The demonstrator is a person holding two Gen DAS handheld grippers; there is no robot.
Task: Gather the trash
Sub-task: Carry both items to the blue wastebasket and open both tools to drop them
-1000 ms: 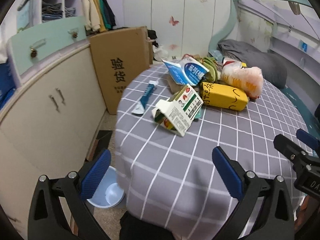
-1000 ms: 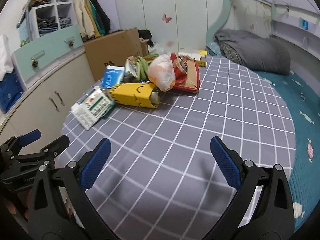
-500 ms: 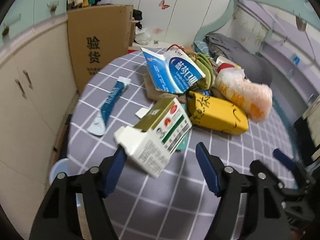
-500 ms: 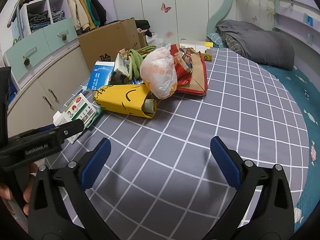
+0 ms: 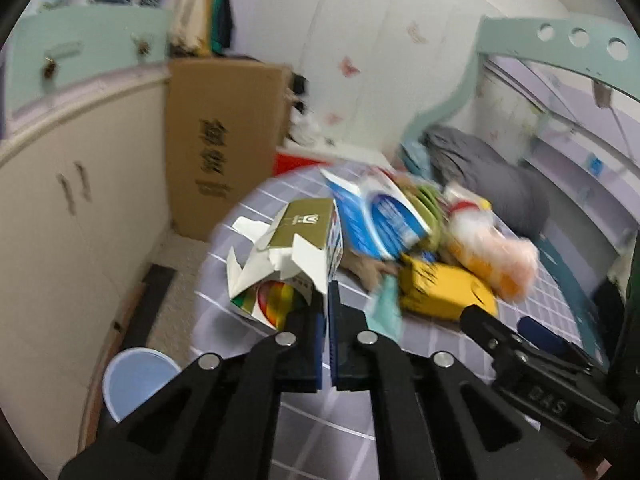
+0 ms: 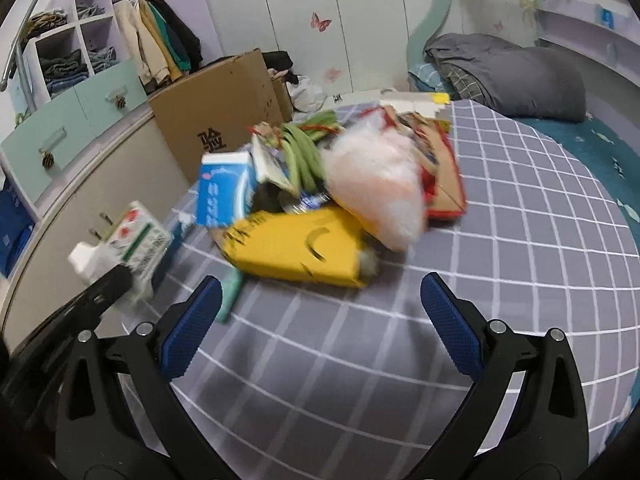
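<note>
Left wrist view: left tongs point(image 5: 327, 300) pinch the torn medicine box point(image 5: 298, 254)'s flap; right tongs point(image 6: 318, 312) gape beside the yellow carton point(image 6: 296, 250).

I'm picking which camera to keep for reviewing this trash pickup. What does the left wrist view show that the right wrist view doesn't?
Only the left wrist view shows the left gripper shut on a flap of the opened white carton, plus the blue bin on the floor. Only the right wrist view shows the right gripper open and empty, and the red packet behind the pile. Both show the yellow box, blue-and-white carton, orange-white plastic bag, cardboard box and checked cloth.
</note>
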